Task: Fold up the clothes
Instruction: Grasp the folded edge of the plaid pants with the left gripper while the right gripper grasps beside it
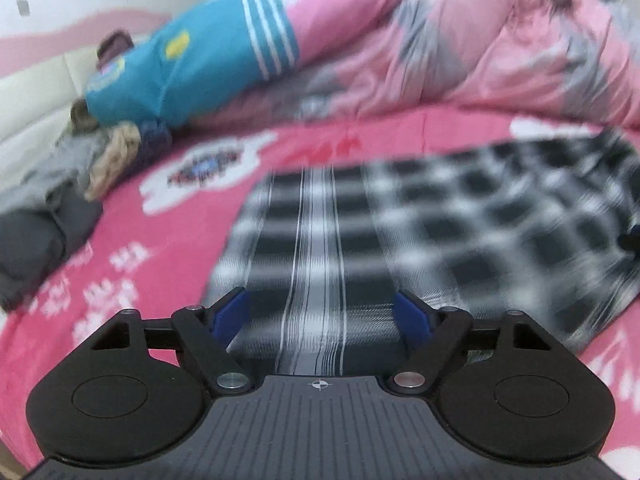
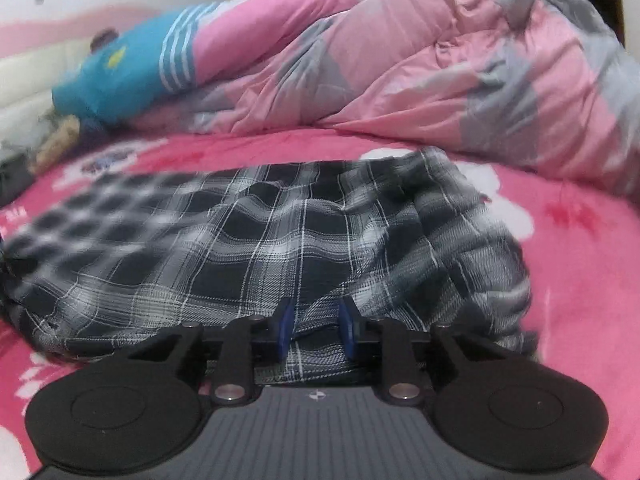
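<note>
Plaid garment (image 2: 248,240) lies between both grippers: left gripper (image 1: 322,312) apart, right gripper (image 2: 316,328) narrowed, grip unclear.

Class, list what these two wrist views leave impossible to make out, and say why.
- Plaid garment, left wrist view: motion blur smears its pattern; the right edge cuts it off.
- Clothes pile, left wrist view: blurred, items indistinguishable.
- Right gripper: whether its pads pinch the plaid fabric is unclear.

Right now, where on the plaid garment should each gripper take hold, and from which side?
Grip the plaid garment along its near hem, approaching low from the near side. It lies spread flat on the pink sheet, and that hem already sits between the fingers of the left gripper and the right gripper.
</note>
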`<state>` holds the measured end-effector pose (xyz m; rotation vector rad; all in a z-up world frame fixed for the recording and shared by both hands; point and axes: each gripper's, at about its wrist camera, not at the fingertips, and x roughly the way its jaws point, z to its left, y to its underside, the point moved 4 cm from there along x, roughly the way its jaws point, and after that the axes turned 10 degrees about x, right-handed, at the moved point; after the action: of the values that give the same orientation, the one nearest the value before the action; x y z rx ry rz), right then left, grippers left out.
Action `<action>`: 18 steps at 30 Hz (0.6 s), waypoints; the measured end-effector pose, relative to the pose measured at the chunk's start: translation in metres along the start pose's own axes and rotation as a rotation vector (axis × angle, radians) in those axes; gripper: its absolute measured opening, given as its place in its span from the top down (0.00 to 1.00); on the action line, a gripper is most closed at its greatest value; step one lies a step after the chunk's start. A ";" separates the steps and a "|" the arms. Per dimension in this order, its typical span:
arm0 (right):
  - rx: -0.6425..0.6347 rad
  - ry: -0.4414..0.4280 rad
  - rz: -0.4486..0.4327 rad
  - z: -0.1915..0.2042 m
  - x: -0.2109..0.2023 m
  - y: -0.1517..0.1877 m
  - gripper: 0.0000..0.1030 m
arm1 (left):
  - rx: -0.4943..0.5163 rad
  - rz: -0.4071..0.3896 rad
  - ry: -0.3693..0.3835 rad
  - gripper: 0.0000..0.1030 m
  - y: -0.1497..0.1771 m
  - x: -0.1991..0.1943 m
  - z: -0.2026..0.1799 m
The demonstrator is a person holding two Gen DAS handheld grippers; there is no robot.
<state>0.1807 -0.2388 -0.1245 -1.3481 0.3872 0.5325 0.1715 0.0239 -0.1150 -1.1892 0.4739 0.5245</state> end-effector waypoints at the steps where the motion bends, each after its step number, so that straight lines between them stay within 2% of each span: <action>1: 0.012 -0.008 -0.002 -0.002 -0.001 -0.001 0.75 | -0.006 0.013 0.003 0.22 0.003 0.003 0.000; 6: -0.043 0.025 -0.017 0.005 -0.002 0.004 0.74 | -0.047 0.026 0.002 0.16 0.007 0.005 0.003; 11: -0.046 0.025 -0.023 0.005 -0.001 0.004 0.74 | -0.083 0.048 0.003 0.08 0.008 0.010 0.007; 18: -0.042 0.018 -0.024 0.005 -0.001 0.005 0.74 | -0.087 0.050 -0.018 0.06 0.010 0.011 0.005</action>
<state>0.1769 -0.2337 -0.1276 -1.3968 0.3760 0.5112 0.1743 0.0330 -0.1271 -1.2572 0.4706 0.6035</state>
